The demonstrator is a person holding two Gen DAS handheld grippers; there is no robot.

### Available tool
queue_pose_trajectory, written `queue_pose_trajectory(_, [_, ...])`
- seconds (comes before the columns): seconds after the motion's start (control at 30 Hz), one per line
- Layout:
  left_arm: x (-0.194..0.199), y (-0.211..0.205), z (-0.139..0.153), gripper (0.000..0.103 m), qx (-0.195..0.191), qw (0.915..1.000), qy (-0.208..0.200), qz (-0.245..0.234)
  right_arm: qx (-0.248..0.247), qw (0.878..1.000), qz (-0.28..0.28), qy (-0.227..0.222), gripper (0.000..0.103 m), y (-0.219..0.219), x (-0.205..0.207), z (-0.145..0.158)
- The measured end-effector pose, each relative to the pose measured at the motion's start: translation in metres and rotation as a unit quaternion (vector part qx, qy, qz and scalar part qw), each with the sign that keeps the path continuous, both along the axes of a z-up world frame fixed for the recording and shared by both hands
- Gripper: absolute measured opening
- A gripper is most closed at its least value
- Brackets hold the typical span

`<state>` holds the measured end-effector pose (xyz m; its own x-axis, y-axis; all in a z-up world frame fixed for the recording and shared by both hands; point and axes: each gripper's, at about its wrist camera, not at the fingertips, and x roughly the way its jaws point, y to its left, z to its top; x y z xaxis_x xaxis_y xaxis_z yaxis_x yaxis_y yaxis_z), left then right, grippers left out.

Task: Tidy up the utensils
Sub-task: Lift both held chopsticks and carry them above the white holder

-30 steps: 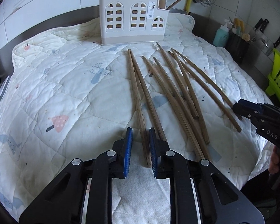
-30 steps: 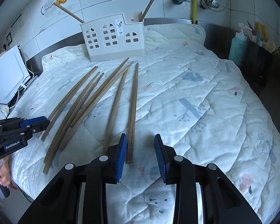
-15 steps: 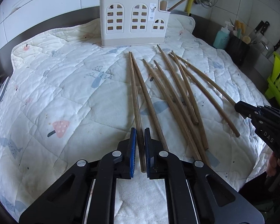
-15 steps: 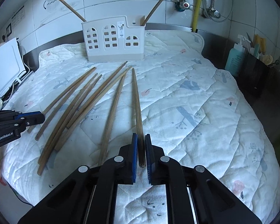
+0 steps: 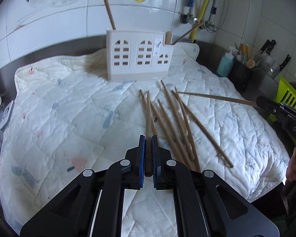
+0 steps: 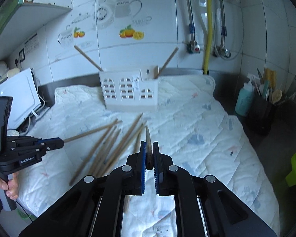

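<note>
My left gripper (image 5: 148,138) is shut on a wooden chopstick (image 5: 148,114) and holds it above the quilted mat, pointing at the white utensil holder (image 5: 140,59). My right gripper (image 6: 149,144) is shut on another chopstick (image 6: 148,138), also lifted. That chopstick shows in the left wrist view (image 5: 217,97) with the right gripper (image 5: 266,104). The left gripper shows in the right wrist view (image 6: 55,142) with its chopstick (image 6: 88,132). Several loose chopsticks (image 5: 173,122) lie on the mat. The holder (image 6: 128,92) has chopsticks standing in it.
The white quilted mat (image 5: 59,108) covers the counter. A teal bottle (image 5: 225,65) and a dark utensil pot (image 5: 244,73) stand at the right, with knives on the wall and a green rack (image 5: 290,98). A white appliance (image 6: 15,98) is at the left.
Both grippers have shut on a chopstick each and lifted them off the mat. Both views have tilted up toward the holder and wall.
</note>
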<state>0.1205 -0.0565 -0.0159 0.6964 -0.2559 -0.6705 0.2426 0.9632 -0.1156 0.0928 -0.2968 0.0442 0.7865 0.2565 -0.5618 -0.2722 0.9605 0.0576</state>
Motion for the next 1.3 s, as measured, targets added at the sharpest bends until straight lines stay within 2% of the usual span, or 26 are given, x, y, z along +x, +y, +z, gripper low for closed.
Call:
queue_pose_trajectory(0.1, [0.008,-0.001,0.017,0.005,0.008,0.9998,-0.016,-0.006,0.012,1.000,0.009,-0.008,0.007,-0.002,0.011,0.017])
queue_pose_trajectory(0.27, [0.026,-0.001,0.049,0.005,0.017,0.9990,-0.037,-0.018,0.004,0.999,0.025,-0.023,0.007,-0.001,0.035,0.047])
queue_pose_trajectory(0.63, [0.074,-0.001,0.085,0.005,0.039,0.9980,-0.045,-0.019,-0.010,0.997,0.065,-0.042,0.007,0.014,0.104,0.116])
queue_pose_trajectory(0.9, [0.100,0.004,0.120,0.005,0.028,0.9976,-0.060,-0.018,-0.013,0.995,0.079,-0.063,0.007,0.029,0.143,0.168])
queue_pose_trajectory(1.07, [0.106,0.006,0.149,0.005,0.025,0.9961,-0.082,-0.018,-0.013,0.995,0.077,-0.065,0.007,0.033,0.162,0.182])
queue_pose_trajectory(1.3, [0.114,0.007,0.207,0.005,0.015,0.9903,-0.138,-0.010,-0.016,0.996,0.070,-0.052,0.007,0.039,0.187,0.179])
